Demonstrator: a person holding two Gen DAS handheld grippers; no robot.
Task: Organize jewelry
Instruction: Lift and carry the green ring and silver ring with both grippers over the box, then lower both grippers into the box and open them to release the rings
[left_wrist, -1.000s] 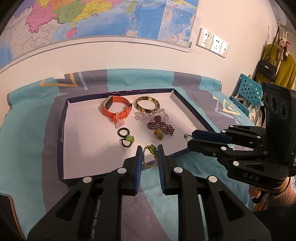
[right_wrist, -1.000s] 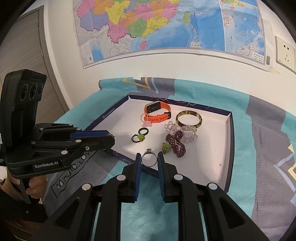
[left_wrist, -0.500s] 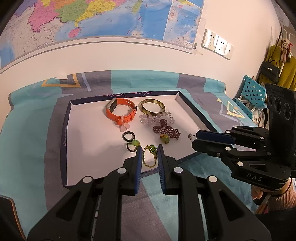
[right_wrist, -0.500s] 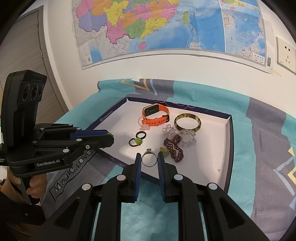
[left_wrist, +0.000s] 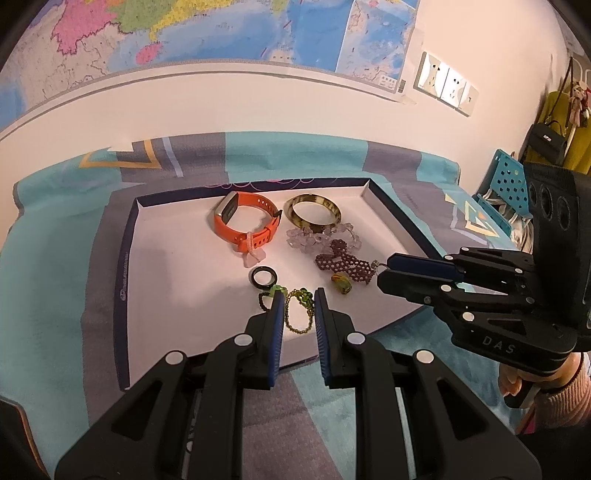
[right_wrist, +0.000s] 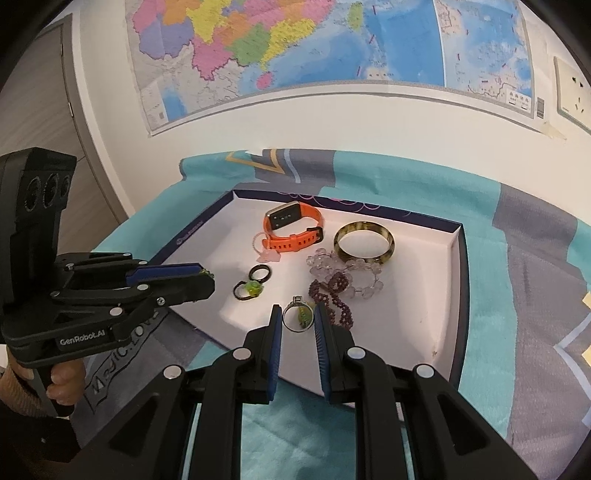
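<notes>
1. L gripper (left_wrist: 298, 301): fingers clamped on green bead chain (left_wrist: 297, 310), over near edge of tray (left_wrist: 125, 258).
2. R gripper (right_wrist: 295, 317): fingers clamped on silver ring (right_wrist: 295, 318), above tray's near part.
3. In tray: orange watch (left_wrist: 243, 221), bangle (left_wrist: 313, 216), clear bead bracelet (left_wrist: 314, 238), maroon bead piece (left_wrist: 345, 264), black ring (left_wrist: 263, 277).
4. Tray on teal/grey cloth (left_wrist: 55, 258); map (right_wrist: 295, 48) on wall behind.
</notes>
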